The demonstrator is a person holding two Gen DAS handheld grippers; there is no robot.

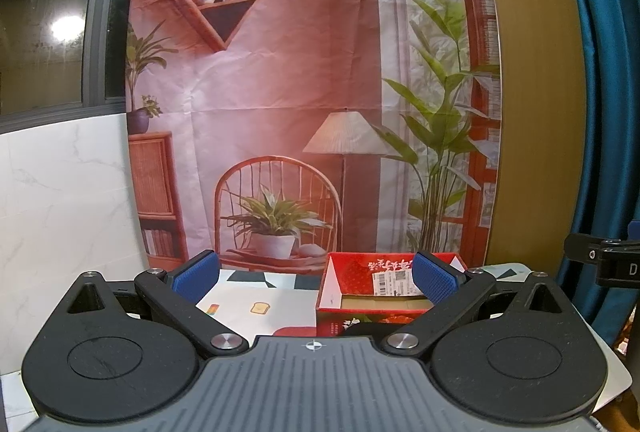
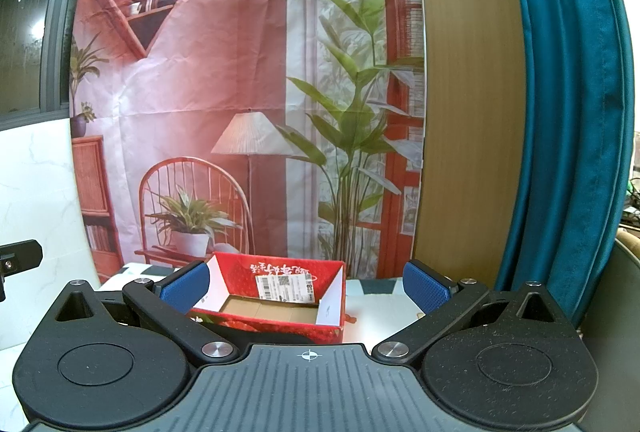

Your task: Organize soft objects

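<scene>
An open red cardboard box with white inner flaps and a shipping label stands on the table, seen ahead and to the right in the left wrist view. The same box sits just ahead in the right wrist view; its brown floor shows nothing inside. My left gripper is open, blue pads wide apart, nothing between them. My right gripper is also open and holds nothing. A red and a dark shape peek out just in front of the box, mostly hidden by the left gripper's body.
The table wears a white cloth with small printed pictures and black patches. A printed room backdrop hangs behind it, with a white marble wall at left. A wooden panel and teal curtain stand at right.
</scene>
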